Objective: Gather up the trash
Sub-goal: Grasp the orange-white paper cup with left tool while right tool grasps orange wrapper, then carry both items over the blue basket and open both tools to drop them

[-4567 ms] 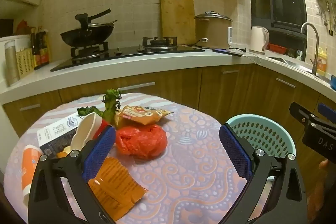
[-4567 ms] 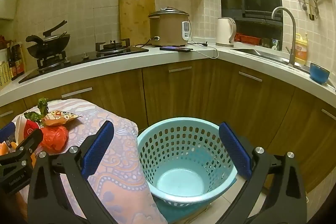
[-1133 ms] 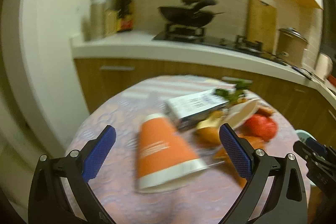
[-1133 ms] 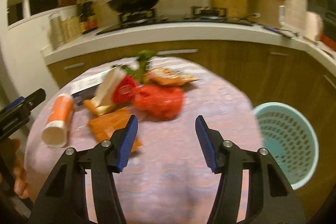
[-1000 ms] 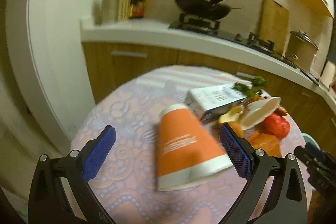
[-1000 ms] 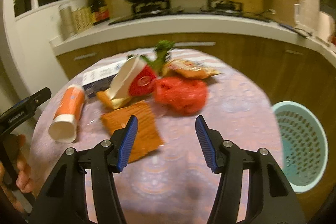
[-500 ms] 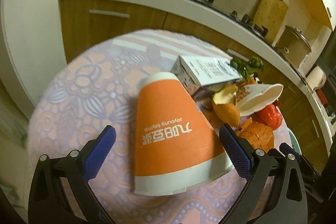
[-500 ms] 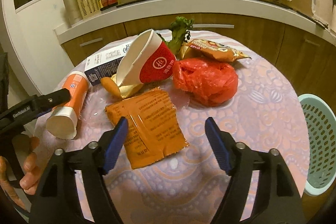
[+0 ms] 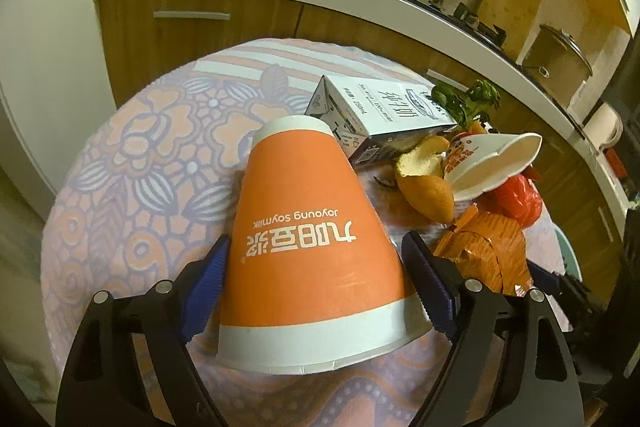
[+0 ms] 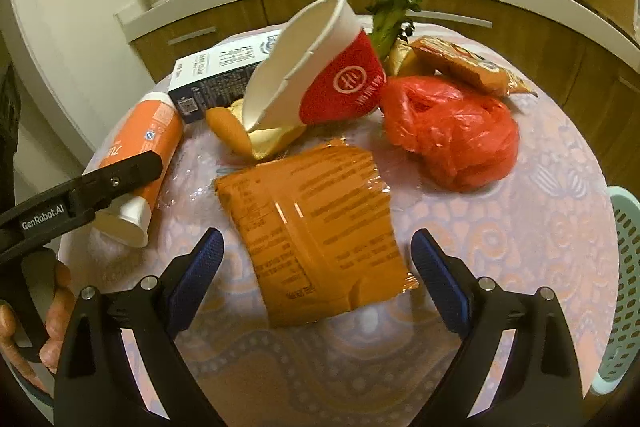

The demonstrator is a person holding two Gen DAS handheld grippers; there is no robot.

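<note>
Left tongs straddle the orange cup, which lies on its side on the desk; the blue pads sit right beside its walls, and I cannot tell whether they press it yet. Right tongs hang spread wide over the orange packet, flat on the desk, touching nothing. Past the packet lie peel, a tipped red cup leaning on it, and a red bag to the right. Behind those lie a carton, a green stalk and a snack bag. My basket stands off the desk's right edge.
</note>
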